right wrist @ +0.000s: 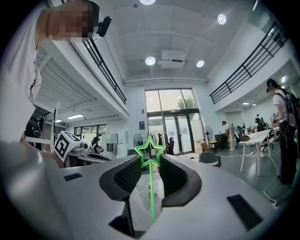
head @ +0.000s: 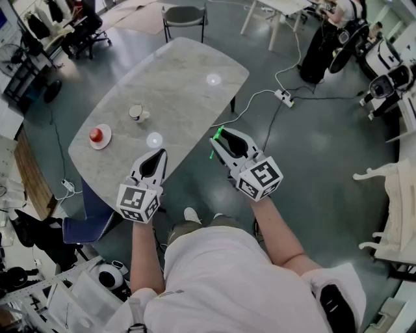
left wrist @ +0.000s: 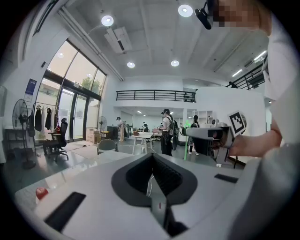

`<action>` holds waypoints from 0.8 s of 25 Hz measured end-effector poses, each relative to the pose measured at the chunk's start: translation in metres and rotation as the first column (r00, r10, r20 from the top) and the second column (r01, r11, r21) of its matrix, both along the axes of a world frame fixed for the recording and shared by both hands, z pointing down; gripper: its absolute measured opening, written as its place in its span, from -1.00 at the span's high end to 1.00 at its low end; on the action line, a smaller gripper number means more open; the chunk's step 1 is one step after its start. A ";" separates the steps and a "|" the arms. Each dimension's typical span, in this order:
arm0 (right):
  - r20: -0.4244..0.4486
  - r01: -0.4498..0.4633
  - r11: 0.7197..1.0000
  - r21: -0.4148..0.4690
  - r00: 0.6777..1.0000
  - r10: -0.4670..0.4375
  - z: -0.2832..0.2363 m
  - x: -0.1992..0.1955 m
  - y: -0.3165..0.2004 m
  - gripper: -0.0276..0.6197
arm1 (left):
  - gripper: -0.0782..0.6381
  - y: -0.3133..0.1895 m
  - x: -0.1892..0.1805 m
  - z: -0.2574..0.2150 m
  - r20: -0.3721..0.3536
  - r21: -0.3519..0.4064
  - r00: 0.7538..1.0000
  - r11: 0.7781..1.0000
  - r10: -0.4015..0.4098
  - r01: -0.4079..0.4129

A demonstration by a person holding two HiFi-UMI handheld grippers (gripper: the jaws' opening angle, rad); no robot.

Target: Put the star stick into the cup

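A small white cup (head: 137,113) stands on the left part of the marble table (head: 188,78). The green star stick (right wrist: 150,159) stands upright between the jaws of my right gripper (right wrist: 150,174), star end up and clear of the tips. That gripper (head: 220,136) is shut on the stick and hovers off the table's near right edge, over the floor. My left gripper (head: 158,153) is shut and empty above the near table edge, below the cup. In the left gripper view its jaws (left wrist: 152,174) meet in a line, and the right gripper (left wrist: 208,135) shows beyond them.
A red object on a white saucer (head: 99,135) lies left of the cup. A chair (head: 184,15) stands at the table's far end and a blue seat (head: 88,221) at its near left. A power strip with cables (head: 284,97) lies on the floor to the right.
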State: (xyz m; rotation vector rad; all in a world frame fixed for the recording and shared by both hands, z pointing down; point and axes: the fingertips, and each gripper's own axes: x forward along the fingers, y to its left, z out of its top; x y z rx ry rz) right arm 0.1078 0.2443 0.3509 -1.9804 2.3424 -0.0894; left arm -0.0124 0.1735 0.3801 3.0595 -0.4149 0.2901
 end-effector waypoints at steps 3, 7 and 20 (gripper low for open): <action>-0.008 -0.001 1.000 -0.008 1.000 0.001 -0.003 -0.013 -0.012 0.53 | 0.77 -0.011 -0.008 -0.002 -0.012 0.002 1.000 1.000 0.007 -0.007; -0.023 -0.001 1.000 -0.024 1.000 0.001 0.001 -0.026 -0.030 0.52 | 0.77 -0.030 -0.019 0.003 -0.023 -0.012 1.000 1.000 0.010 -0.010; 0.124 -0.093 0.995 -0.042 0.987 0.097 0.009 0.013 -0.111 0.52 | 0.77 -0.111 -0.027 0.022 -0.006 -0.046 1.000 0.999 -0.003 0.003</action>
